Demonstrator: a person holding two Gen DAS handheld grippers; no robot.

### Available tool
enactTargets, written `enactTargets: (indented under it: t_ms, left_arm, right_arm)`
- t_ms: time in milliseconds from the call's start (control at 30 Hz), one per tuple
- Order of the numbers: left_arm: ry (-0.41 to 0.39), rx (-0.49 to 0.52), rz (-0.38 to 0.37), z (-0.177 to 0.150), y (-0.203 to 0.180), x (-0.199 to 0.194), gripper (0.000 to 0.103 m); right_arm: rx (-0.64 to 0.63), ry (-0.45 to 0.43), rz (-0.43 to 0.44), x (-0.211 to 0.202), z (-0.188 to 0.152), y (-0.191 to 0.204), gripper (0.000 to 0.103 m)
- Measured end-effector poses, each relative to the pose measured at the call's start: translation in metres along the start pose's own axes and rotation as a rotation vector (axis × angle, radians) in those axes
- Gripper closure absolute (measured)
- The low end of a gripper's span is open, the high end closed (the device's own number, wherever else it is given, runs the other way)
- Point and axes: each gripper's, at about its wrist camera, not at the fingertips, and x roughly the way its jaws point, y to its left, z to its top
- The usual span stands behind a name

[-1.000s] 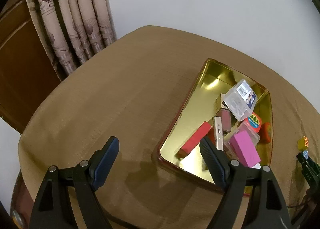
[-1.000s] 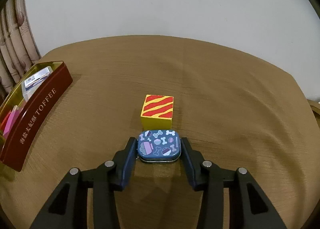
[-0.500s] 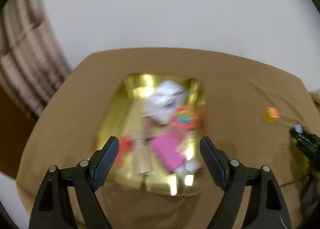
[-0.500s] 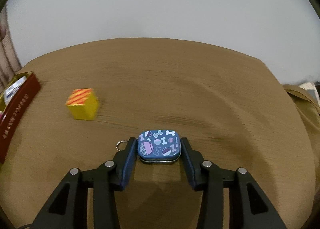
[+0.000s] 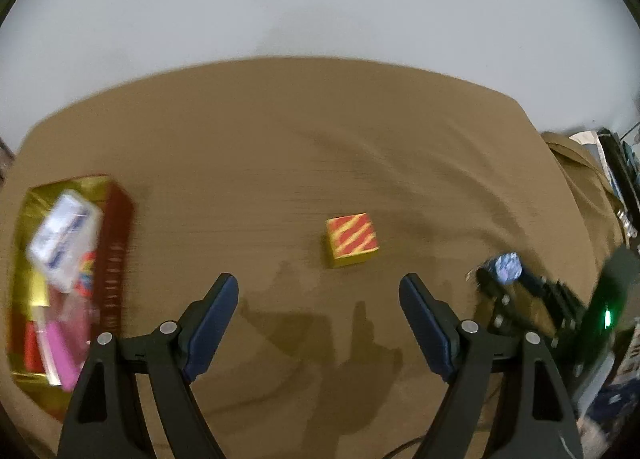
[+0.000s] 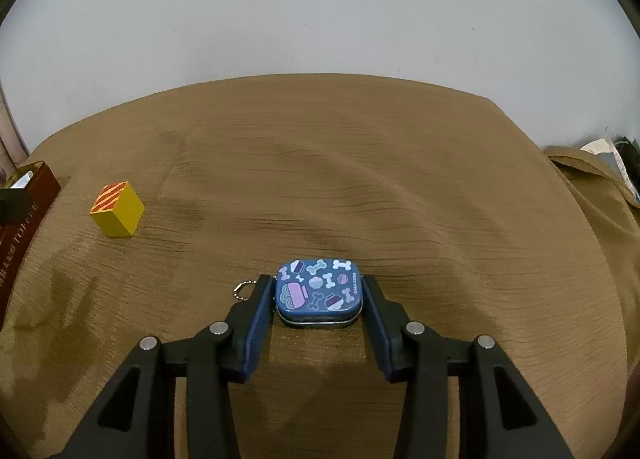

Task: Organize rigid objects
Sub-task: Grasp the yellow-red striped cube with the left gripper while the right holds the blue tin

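Note:
A yellow cube with red stripes (image 5: pixel 352 239) stands on the brown tablecloth, a little beyond my left gripper (image 5: pixel 318 283) and slightly right of its centre line. That gripper is wide open with nothing between its fingers. My right gripper (image 6: pixel 318 283) is shut on a small blue tin printed with bones and bowls (image 6: pixel 318 291), low over the cloth, a bead chain hanging at its left. In the left wrist view the blue tin (image 5: pixel 506 269) shows blurred at the right. In the right wrist view the cube (image 6: pixel 118 215) lies far to the left.
A red and gold toffee tin (image 5: pixel 116 243) at the left holds a clear plastic box (image 5: pixel 64 235), a pink block (image 5: pixel 64 351) and other small things. Its red wall (image 6: pixel 24 211) shows at the right wrist view's left edge. Clutter (image 5: pixel 616 179) lies beyond the table's right edge.
My left gripper swung right, from over the toffee tin to face the striped cube. My right gripper carried the blue tin to the right, away from the cube.

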Motion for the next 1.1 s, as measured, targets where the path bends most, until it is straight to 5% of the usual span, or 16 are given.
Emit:
enactTargets:
  t_ms: [333,633,767,1100]
  left_arm:
    - [0.087,-0.064,-0.005,0.029,-0.013,0.051,0.029]
    - [0.109,-0.07,0.023,0.03,-0.011,0.072,0.056]
    - [0.117,-0.082,0.015,0.027,-0.008,0.075,0.076]
    - [0.063,-0.052,0.065,0.014,-0.003,0.055,0.077]
  right_arm:
    - [0.01,0.001,0.014,-0.005,0.003,-0.009,0.057]
    - [0.012,0.001,0.013,-0.003,0.003,-0.012,0.057]
    - [0.01,0.001,0.012,-0.003,0.002,-0.011,0.057]
    - [0.007,0.002,0.006,-0.003,0.001,-0.007,0.057]
